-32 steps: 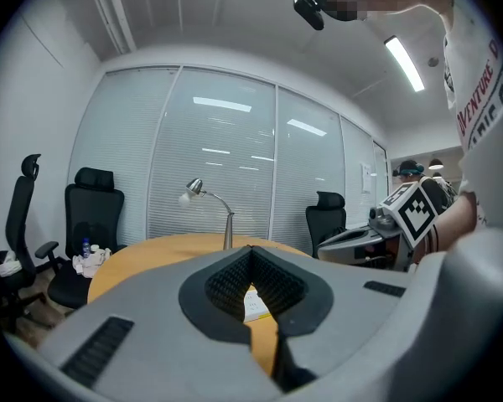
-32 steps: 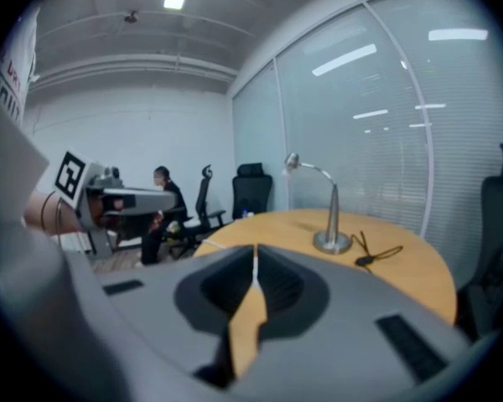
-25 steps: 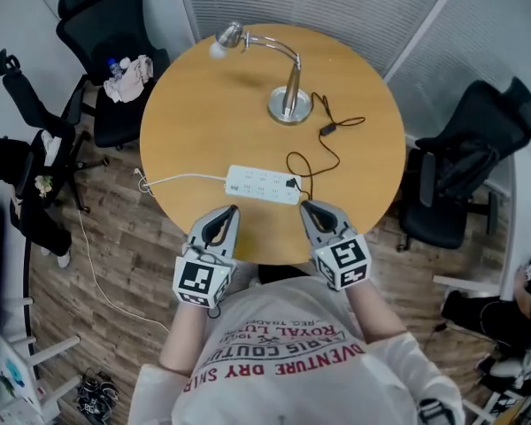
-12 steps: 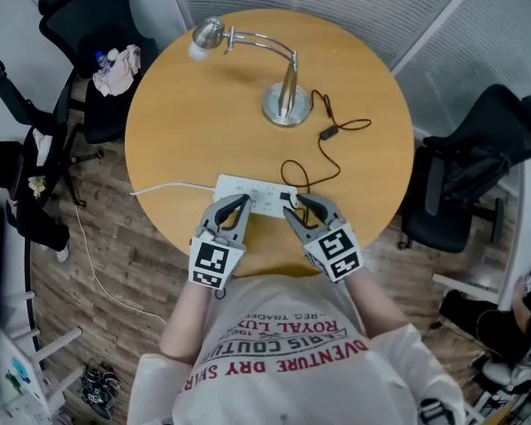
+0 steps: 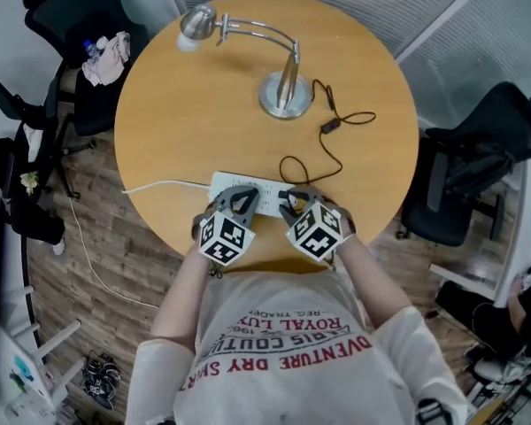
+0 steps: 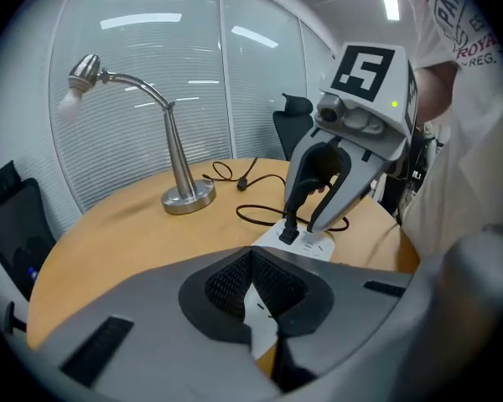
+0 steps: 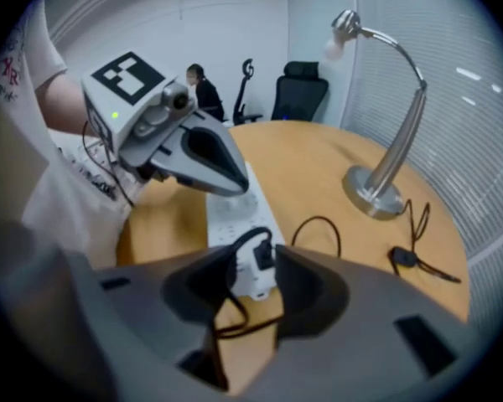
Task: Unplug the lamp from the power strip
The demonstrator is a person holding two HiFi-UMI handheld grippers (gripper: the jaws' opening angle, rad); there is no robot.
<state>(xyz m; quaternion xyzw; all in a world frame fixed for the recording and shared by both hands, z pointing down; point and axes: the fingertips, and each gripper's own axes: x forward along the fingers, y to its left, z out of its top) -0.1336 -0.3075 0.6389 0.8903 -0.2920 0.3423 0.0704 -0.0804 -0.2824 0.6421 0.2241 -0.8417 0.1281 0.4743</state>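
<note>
A white power strip [image 5: 226, 184] lies near the front edge of the round wooden table [image 5: 186, 122]. The lamp's black plug [image 7: 260, 258] sits in the strip's right end. My right gripper [image 5: 292, 198] is over it with its jaws opening. The plug stands between the pads [image 7: 306, 279] with a gap on each side. My left gripper [image 5: 239, 195] is shut, its tip down on the strip [image 6: 314, 245] left of the plug [image 6: 289, 234]. The silver gooseneck lamp [image 5: 283, 96] stands at the back, and its black cord [image 5: 305, 162] loops to the plug.
The cord's inline switch [image 5: 329, 127] lies right of the lamp base. The strip's white lead [image 5: 159, 184] runs off the table's left edge to the floor. Black office chairs stand at the left [image 5: 80, 69] and right [image 5: 469, 166]. Window blinds [image 6: 151, 124] lie behind the table.
Both grippers have moved forward from the table's front edge onto the power strip. The right gripper's jaws, shut a second ago, now stand apart around the plug.
</note>
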